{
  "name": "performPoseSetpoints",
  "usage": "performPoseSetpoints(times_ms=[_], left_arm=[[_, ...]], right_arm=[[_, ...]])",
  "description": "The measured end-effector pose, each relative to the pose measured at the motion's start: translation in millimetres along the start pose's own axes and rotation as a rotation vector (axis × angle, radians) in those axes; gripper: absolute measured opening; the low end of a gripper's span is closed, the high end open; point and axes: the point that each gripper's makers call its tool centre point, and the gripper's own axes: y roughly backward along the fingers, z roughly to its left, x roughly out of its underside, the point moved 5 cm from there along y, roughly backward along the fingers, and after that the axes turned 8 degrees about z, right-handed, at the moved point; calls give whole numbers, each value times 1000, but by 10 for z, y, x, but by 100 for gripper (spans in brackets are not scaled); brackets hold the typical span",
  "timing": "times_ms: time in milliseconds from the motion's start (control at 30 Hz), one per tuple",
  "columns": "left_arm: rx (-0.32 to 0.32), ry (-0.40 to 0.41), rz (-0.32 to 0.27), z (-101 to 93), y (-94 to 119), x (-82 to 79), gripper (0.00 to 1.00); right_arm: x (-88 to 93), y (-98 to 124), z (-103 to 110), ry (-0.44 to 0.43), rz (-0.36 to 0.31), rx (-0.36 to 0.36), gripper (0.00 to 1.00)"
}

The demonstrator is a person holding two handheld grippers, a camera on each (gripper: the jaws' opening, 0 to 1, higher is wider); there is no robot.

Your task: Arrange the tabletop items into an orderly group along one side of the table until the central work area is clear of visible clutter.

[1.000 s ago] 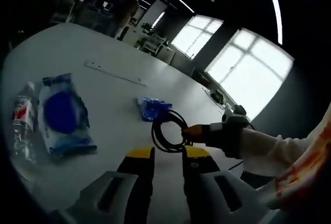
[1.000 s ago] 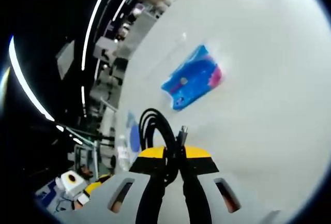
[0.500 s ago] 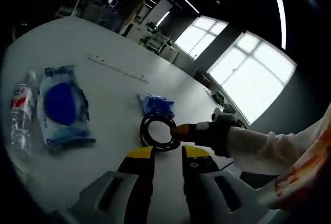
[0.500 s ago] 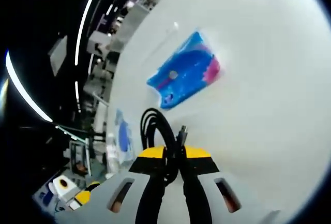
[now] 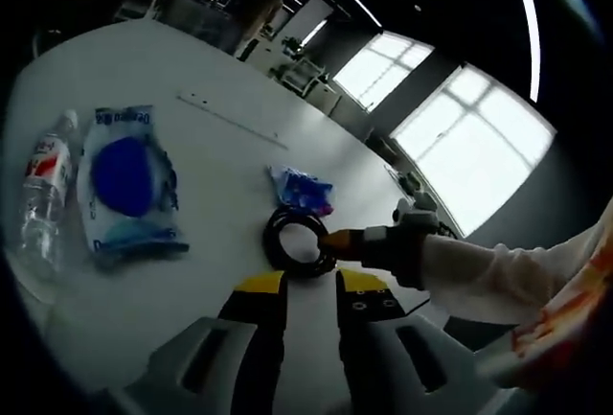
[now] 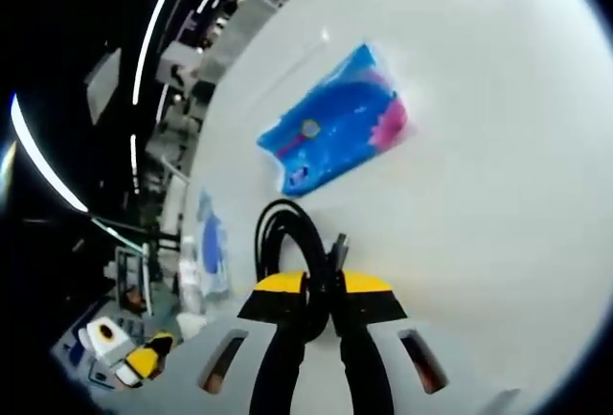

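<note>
**Cable coil brought down beside the blue pouch**

Since a second ago the coiled black cable has dropped from mid-air, low in the left gripper view, to a spot at or just above the white table, directly below the small blue pouch at centre frame. In the right gripper view the pouch has grown larger and slid towards the upper centre.

The right gripper is clenched on the cable, its yellow-tipped jaws pinching the loops at the bottom centre of its own view, with a plug end poking up just right of the coil. The left gripper hangs at the bottom of its view, jaws slightly parted and holding nothing.

At the left of the left gripper view lie a water bottle and, just beside it, a clear packet with a blue disc; a pale strip lies further up the table.

The step in hand looks like placing the cable next to the pouch. Next, the right jaws would need to release once the coil rests flat; whether it touches the table yet I cannot tell.
</note>
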Motion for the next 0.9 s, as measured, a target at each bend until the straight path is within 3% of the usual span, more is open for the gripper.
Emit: performPoseSetpoints(times_ms=[233, 367, 467, 667, 900], left_arm=[[0, 27, -3, 33, -11, 27, 18], [1, 28, 0, 39, -17, 36, 18], [4, 31, -1, 44, -23, 42, 18], [9, 24, 8, 25, -34, 66, 18], [7, 19, 4, 16, -18, 73, 22]], right_arm=[[-14, -17, 4, 81, -15, 37, 11], [-26, 10, -36, 169, -34, 82, 13], [-44, 52, -13, 143, -48, 60, 13], [-82, 104, 29, 179, -79, 58, 14], [3, 154, 36, 301, -107, 101, 34]])
